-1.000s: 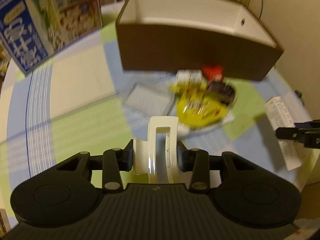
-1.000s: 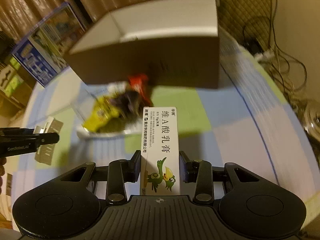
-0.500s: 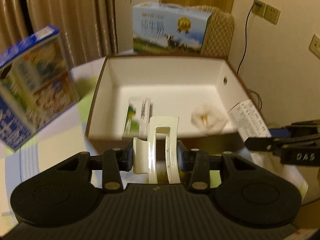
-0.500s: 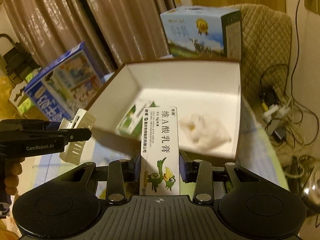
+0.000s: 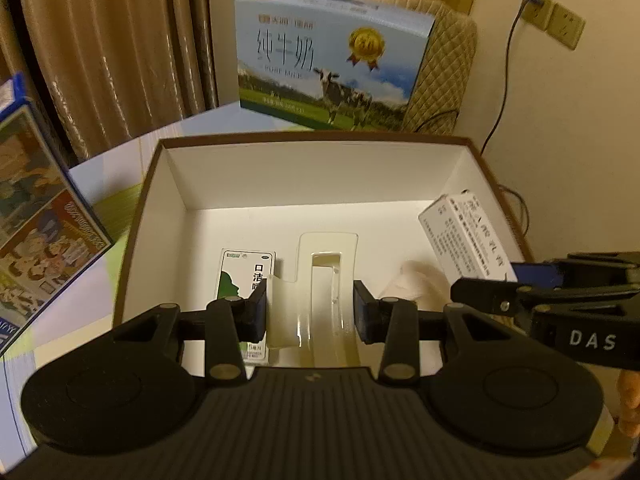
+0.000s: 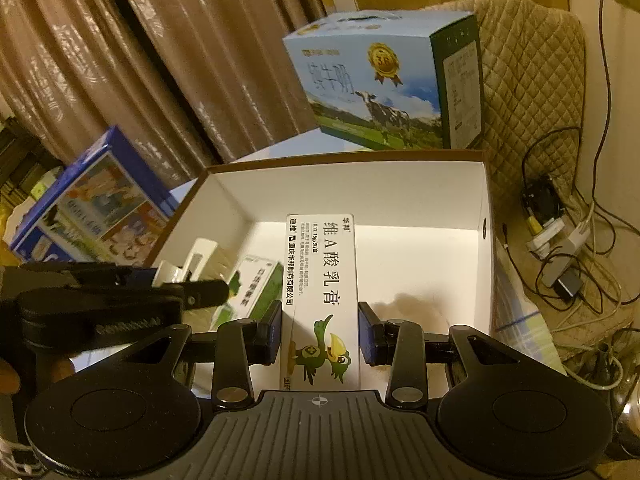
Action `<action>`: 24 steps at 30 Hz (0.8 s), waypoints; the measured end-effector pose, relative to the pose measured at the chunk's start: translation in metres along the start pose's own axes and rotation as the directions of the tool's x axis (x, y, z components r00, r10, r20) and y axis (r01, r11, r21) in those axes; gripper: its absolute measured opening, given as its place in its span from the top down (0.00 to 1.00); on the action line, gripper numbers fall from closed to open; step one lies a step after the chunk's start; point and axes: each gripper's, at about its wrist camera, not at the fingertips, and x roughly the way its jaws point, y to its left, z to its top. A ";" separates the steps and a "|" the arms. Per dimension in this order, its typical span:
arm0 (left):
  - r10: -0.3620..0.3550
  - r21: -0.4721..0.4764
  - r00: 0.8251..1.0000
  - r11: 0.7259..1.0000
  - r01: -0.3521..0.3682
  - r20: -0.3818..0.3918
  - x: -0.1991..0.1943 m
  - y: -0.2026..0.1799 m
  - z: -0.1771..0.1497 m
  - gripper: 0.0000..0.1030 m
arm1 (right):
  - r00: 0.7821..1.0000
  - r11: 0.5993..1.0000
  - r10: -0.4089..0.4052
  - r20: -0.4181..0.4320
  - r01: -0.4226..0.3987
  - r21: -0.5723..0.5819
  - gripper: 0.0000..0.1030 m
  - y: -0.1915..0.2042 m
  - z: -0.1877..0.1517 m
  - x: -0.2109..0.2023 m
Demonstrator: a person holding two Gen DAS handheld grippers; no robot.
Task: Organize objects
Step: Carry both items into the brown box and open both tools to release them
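Mid-task. Box (image 5: 152,184) holds a green carton (image 5: 246,280) and something white (blurred). Left gripper (image 5: 310,312) jaws clamped on clip (image 5: 320,280), right gripper (image 6: 320,332) jaws on cream carton (image 6: 322,280); both over box, unreleased.

- A cream hair clip (image 5: 320,280) is held lengthwise over the open box (image 5: 316,178).
- A white carton (image 6: 322,296) printed with a green bird is held upright above the same box.
- A green-and-white carton (image 5: 246,280) is laid flat on the box floor.
- A pale crumpled item (image 5: 416,284) is seen beside it; what it is cannot be told.
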 end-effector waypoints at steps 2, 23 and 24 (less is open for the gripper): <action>0.004 0.006 1.000 1.000 -0.004 -0.016 0.013 -0.001 0.005 0.65 | 1.000 1.000 -0.013 -0.007 0.013 -0.003 0.66 -0.004 0.005 0.008; 0.050 0.043 0.992 0.998 -0.045 -0.115 0.106 -0.007 0.037 0.65 | 0.975 0.971 -0.219 -0.045 0.213 -0.112 0.65 -0.032 0.043 0.092; 0.050 0.043 0.992 0.998 -0.046 -0.115 0.108 -0.007 0.037 0.65 | 0.975 0.971 -0.219 -0.044 0.213 -0.110 0.65 -0.032 0.043 0.093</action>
